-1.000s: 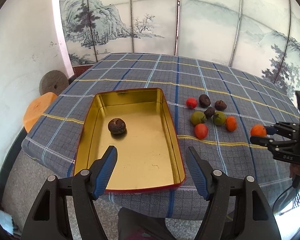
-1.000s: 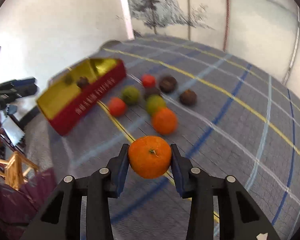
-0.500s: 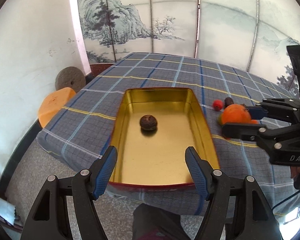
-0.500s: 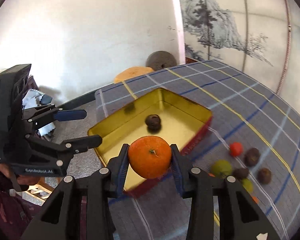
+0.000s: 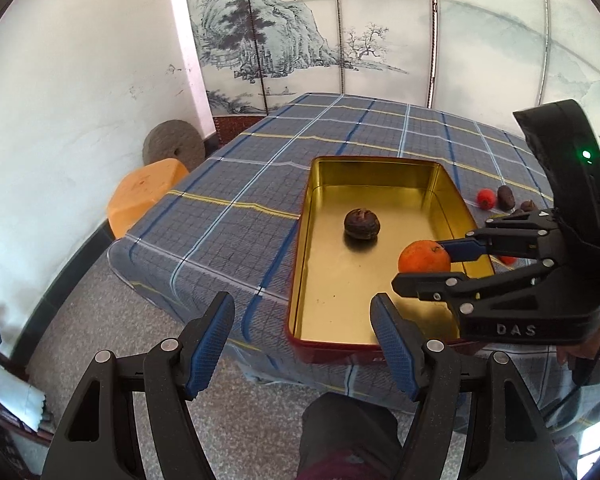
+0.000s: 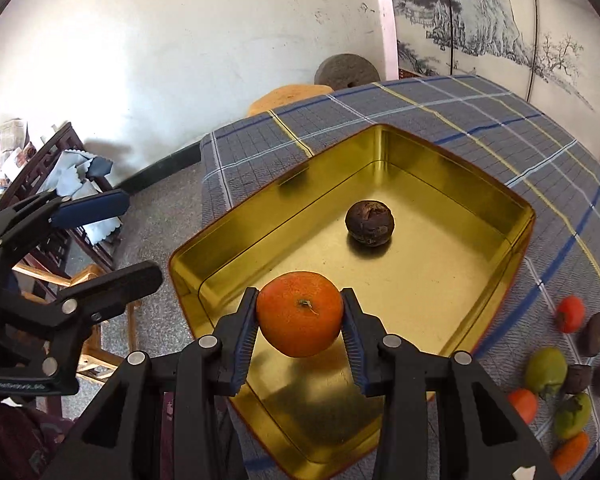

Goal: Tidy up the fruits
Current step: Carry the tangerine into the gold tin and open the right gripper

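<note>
The right gripper [image 6: 300, 320] has its jaws clamped on a mandarin orange [image 6: 299, 313], one blue pad pressed to each side of the fruit, stem dimple facing the camera. It holds the fruit in the air over the near part of a gold-lined tin tray [image 6: 496, 200], whose outer wall is red. From the left wrist view the same orange [image 5: 424, 256] hangs above the right side of the tray [image 5: 306, 240], off the floor of it.

One dark brown, wrinkled fruit [image 6: 369, 222] sits alone on the tray floor, towards the far half, well apart from the orange.

The left gripper [image 5: 302, 344] stands with its jaws apart and nothing between them, out over the near edge of the table, near the tray's near left corner.

The tray rests on a blue checked tablecloth [image 6: 452, 108]. To the right of it on the cloth lies a cluster of loose fruit: a red one [image 6: 569, 313], a green one [image 6: 546, 372], several dark brown ones [image 6: 595, 334] and more orange ones nearer.

Beyond the table's left end stand an orange stool [image 5: 146, 192] and a round millstone [image 5: 173, 150] against the white wall.
</note>
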A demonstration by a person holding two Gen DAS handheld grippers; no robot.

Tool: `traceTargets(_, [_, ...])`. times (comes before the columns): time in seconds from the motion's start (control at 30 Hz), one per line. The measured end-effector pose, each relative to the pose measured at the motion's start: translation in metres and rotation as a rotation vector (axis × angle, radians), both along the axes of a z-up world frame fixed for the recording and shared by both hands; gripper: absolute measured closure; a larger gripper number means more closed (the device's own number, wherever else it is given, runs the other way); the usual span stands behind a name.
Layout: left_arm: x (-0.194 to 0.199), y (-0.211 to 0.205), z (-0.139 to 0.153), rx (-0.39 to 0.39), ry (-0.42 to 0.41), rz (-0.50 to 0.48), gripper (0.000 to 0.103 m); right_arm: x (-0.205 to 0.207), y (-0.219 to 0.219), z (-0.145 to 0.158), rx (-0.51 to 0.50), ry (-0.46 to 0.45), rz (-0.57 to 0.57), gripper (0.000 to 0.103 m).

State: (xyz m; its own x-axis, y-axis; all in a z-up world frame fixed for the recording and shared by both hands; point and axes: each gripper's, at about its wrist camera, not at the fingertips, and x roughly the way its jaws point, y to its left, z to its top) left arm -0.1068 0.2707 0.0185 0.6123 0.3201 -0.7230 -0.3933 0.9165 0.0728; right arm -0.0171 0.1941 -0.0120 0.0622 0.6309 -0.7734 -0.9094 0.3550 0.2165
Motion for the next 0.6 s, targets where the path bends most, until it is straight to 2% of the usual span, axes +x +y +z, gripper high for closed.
traceTargets(0.37, [-0.001, 0.004, -0.005, -0.014, 0.018, 0.017, 0.032, 0.022, 0.029, 0.0, -0.002, 0.003, -0.041, 0.063])
traceTargets(0.47, [-0.002, 0.004, -0.006, -0.012, 0.024, 0.018, 0.032, 0.029, 0.025, 0.011, 0.081, 0.012, -0.082, 0.053])
traceTargets(0.53, [-0.002, 0.004, -0.006, -0.012, 0.026, 0.019, 0.032, 0.03, 0.016, 0.025, 0.153, -0.003, -0.104, 0.05])
traceTargets(0.6, [-0.002, 0.004, -0.007, -0.014, 0.032, 0.02, 0.032, 0.032, 0.006, 0.036, 0.2, -0.02, -0.124, 0.042])
